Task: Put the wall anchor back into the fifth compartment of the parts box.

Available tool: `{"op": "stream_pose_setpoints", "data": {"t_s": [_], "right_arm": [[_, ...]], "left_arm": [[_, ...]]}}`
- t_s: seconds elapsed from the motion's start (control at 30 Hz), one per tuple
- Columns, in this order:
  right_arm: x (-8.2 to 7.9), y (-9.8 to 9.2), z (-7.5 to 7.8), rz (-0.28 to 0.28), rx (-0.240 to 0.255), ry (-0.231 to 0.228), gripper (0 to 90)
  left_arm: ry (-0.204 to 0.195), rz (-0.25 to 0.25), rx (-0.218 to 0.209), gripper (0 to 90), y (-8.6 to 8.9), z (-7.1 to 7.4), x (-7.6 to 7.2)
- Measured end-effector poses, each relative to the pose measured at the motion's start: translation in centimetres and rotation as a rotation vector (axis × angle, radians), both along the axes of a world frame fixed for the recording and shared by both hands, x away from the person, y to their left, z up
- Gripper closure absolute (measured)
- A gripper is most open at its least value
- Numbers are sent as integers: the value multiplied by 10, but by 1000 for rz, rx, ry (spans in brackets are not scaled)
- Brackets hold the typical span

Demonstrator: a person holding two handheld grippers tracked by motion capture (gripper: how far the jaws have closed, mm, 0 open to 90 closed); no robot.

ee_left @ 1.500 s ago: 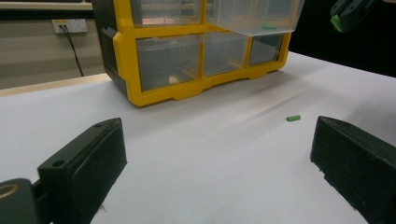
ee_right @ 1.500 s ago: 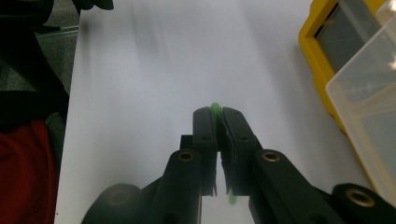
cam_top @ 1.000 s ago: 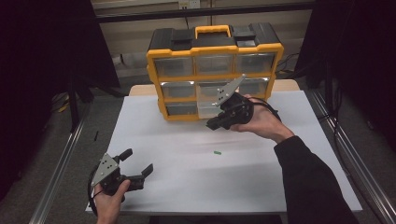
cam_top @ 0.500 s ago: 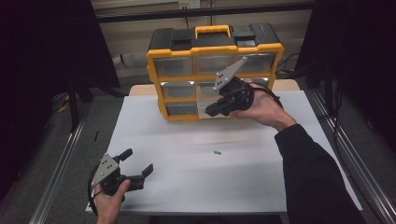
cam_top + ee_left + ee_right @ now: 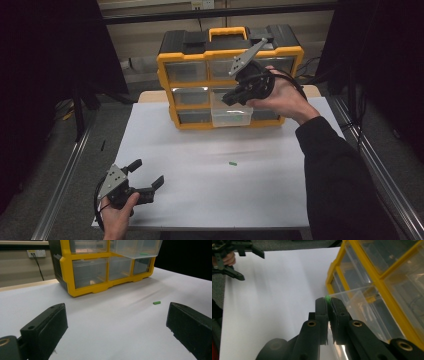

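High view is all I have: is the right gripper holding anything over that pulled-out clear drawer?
Observer: Yes. The right gripper view shows the right gripper shut on a small green piece, pinched at the very jaw tips.
Operator: Anything inside the drawer?
Observer: In the left gripper view, a second green piece lies inside the clear drawer, seen through its wall.
Operator: Is the loose one on the table lined up with the left gripper?
Observer: Roughly. The loose green piece lies ahead of the left gripper, nearer that view's right-hand jaw.

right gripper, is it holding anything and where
The right gripper pinches a small green piece at its jaw tips, above the open drawer.
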State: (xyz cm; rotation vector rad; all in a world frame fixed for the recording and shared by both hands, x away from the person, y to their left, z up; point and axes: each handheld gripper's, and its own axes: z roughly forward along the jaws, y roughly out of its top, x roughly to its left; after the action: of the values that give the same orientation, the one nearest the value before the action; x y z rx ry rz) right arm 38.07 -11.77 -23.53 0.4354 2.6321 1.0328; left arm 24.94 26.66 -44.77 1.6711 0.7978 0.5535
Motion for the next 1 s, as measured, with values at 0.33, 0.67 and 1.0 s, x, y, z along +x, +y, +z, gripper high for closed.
{"op": "stream_pose_setpoints", "data": {"t_s": [0.33, 0.67, 1.0], "right_arm": [[13, 4, -6, -49, -85, 26, 846], [36, 9, -13, -107, -130, 67, 846], [59, 18, -27, -138, -179, 145, 845]], "left_arm": [[1, 0, 0, 34, 0, 0, 0], [0, 2, -13, 34, -1, -1, 1], [1, 6, -17, 33, 1, -1, 1]]}}
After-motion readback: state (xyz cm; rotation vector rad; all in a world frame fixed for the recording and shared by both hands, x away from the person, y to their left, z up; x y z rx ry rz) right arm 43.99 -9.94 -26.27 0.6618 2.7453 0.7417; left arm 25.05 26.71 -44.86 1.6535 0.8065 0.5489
